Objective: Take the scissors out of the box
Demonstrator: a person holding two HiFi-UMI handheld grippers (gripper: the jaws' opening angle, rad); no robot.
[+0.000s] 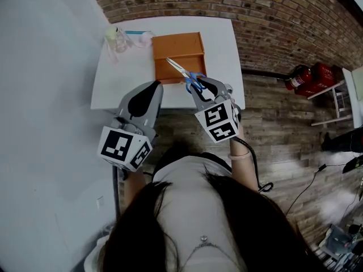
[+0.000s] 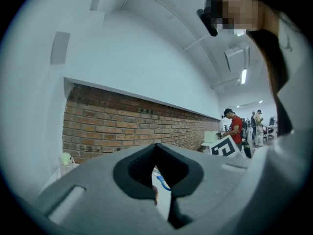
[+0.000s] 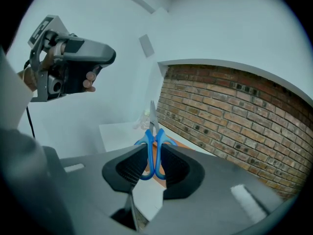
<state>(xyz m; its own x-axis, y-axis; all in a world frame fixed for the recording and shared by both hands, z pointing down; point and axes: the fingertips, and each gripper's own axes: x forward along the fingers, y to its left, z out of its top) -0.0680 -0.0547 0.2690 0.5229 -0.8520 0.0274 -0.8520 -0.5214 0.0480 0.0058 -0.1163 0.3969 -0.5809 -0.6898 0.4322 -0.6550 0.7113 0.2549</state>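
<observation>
Your right gripper (image 1: 199, 86) is clamped on the scissors (image 1: 182, 72) by their blue handles, blades aimed toward 10 o'clock over the near half of the orange box (image 1: 177, 45). At its 9 o'clock, your left gripper (image 1: 155, 86) has its jaws together, holding nothing.

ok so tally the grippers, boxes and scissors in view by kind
grippers: 2 (left gripper, right gripper)
orange box: 1
scissors, blue-handled, in the right jaws: 1
total: 4
</observation>
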